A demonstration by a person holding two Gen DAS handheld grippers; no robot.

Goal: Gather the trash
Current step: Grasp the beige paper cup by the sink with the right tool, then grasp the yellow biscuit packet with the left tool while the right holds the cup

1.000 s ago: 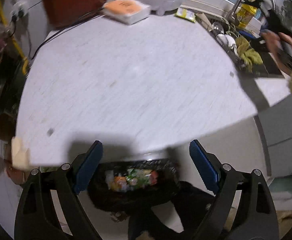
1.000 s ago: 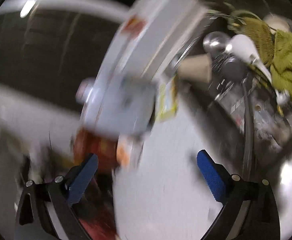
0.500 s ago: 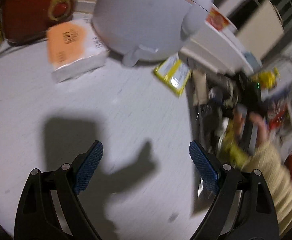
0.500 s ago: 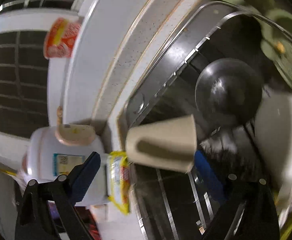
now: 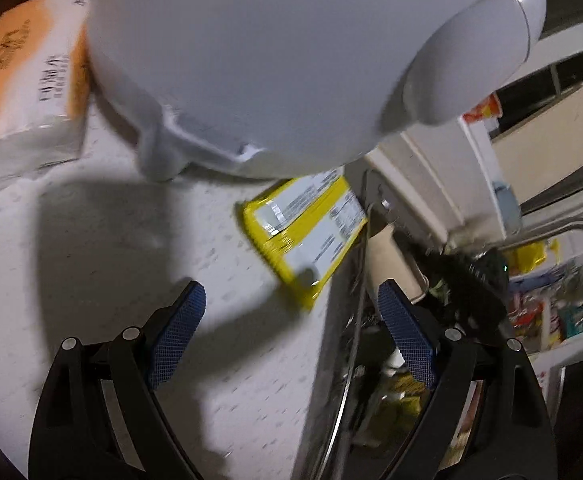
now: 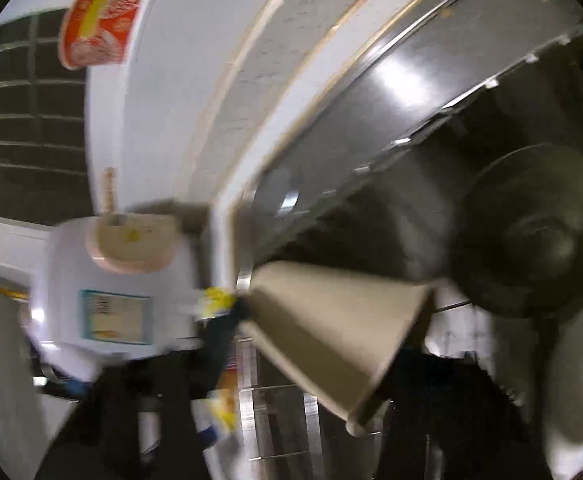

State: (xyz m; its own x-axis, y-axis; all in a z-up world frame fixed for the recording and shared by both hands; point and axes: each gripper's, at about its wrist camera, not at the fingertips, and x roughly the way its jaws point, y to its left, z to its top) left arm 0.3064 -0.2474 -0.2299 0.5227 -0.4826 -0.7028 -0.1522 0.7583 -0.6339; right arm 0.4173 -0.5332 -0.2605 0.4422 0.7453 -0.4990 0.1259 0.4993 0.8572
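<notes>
Setting: a speckled white stone counter (image 5: 103, 280) is running beside a stainless steel sink (image 6: 403, 92), with a large white rounded appliance (image 5: 275, 56) standing at the back.
Trash in hand: a tan paper cup (image 6: 331, 332) is lying on its side at the sink's near edge.
Right gripper (image 6: 315, 356): its jaws have just been closing, and the cup is sitting between them, seemingly pinched across its wall; blur is hiding the pads.
Left gripper (image 5: 291, 340): it is hovering with jaws spread wide and empty, above the counter.
Other trash: a flat yellow printed wrapper (image 5: 307, 232) is lying just beside the sink.
Handling: the cup is likely light and easily crushed, so a gentle grip across its middle is suiting it; the wrapper looks thin, slick and flimsy, best taken by its overhanging edge.
</notes>
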